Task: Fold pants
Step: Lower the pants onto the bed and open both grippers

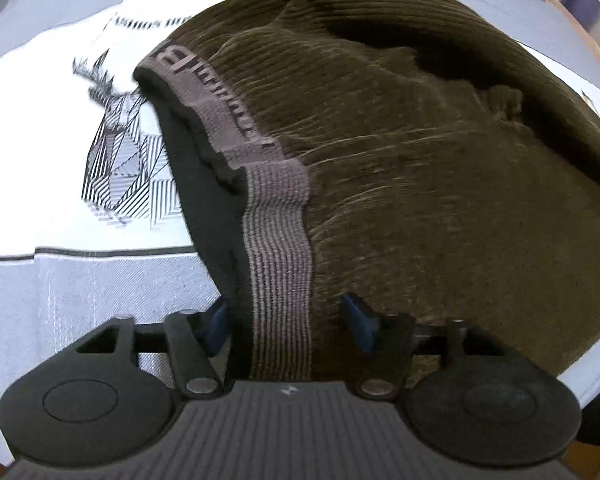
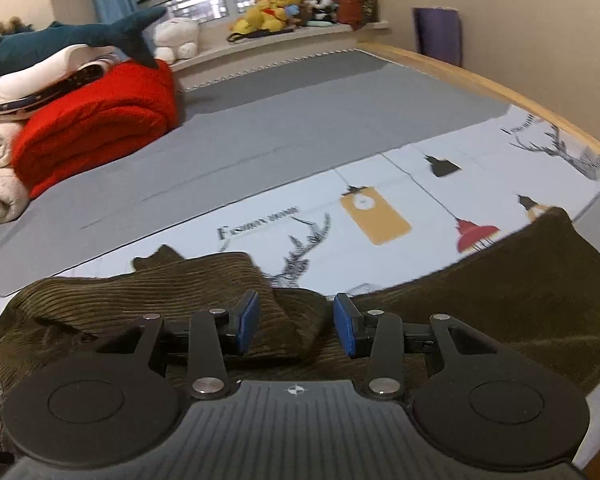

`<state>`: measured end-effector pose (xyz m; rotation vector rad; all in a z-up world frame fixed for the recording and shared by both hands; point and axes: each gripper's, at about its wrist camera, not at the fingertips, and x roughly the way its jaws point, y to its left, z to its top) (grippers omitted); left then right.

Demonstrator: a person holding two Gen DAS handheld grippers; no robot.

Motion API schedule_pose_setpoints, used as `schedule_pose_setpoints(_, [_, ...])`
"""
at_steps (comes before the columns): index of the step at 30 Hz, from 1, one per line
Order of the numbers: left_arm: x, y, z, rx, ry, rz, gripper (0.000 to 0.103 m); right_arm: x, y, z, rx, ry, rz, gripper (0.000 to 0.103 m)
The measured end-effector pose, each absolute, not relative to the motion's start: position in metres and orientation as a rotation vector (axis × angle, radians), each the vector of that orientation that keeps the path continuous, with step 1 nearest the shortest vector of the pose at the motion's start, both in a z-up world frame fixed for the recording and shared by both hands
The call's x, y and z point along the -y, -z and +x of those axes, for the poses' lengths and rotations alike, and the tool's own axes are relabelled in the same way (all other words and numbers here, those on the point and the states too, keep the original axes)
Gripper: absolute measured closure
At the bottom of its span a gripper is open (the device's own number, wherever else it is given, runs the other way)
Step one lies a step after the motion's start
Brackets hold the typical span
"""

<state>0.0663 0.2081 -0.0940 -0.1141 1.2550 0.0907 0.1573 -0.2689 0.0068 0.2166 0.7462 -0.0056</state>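
Dark olive corduroy pants [image 1: 400,168] with a grey-brown striped elastic waistband [image 1: 280,240] lie on a white printed cloth. My left gripper [image 1: 288,320] has its blue pads on either side of the waistband, which runs between them and lifts up. In the right wrist view the pants [image 2: 520,280] spread across the near foreground. My right gripper [image 2: 296,320] is open just above a crumpled fold of the pants [image 2: 220,280], holding nothing.
The white cloth [image 2: 400,184] with deer and lamp prints covers a grey mat [image 2: 280,128]. A red folded blanket [image 2: 100,120] and a pile of bedding with a plush shark [image 2: 80,36] lie at the far left. A wooden edge [image 2: 500,88] runs along the right.
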Motion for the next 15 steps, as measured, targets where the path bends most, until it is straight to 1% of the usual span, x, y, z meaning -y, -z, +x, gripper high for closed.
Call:
schedule_pose_setpoints(1, [-0.205, 0.093, 0.066, -1.248, -0.091, -0.084, 0.056, 0.274, -0.006, 0.158, -0.749, 0.018, 0.224, 0.060])
schedule_pose_setpoints(4, [-0.205, 0.088, 0.063, -1.221, -0.086, -0.056, 0.069, 0.285, -0.002, 0.159, -0.756, 0.050, 0.228, 0.060])
schedule_pose_setpoints(5, [-0.206, 0.086, 0.062, -1.210, -0.085, -0.058, 0.071, 0.288, -0.001, 0.159, -0.760, 0.055, 0.228, 0.060])
schedule_pose_setpoints(7, [-0.211, 0.080, 0.059, -1.183, -0.093, -0.068, 0.078, 0.292, 0.001, 0.160, -0.767, 0.061, 0.231, 0.060])
schedule_pose_setpoints(10, [-0.221, 0.073, 0.054, -1.152, -0.110, -0.111, 0.081, 0.295, 0.002, 0.161, -0.772, 0.069, 0.246, 0.060])
schedule_pose_setpoints(15, [-0.228, 0.069, 0.043, -1.144, -0.140, -0.101, 0.082, 0.293, 0.002, 0.163, -0.778, 0.066, 0.264, 0.060])
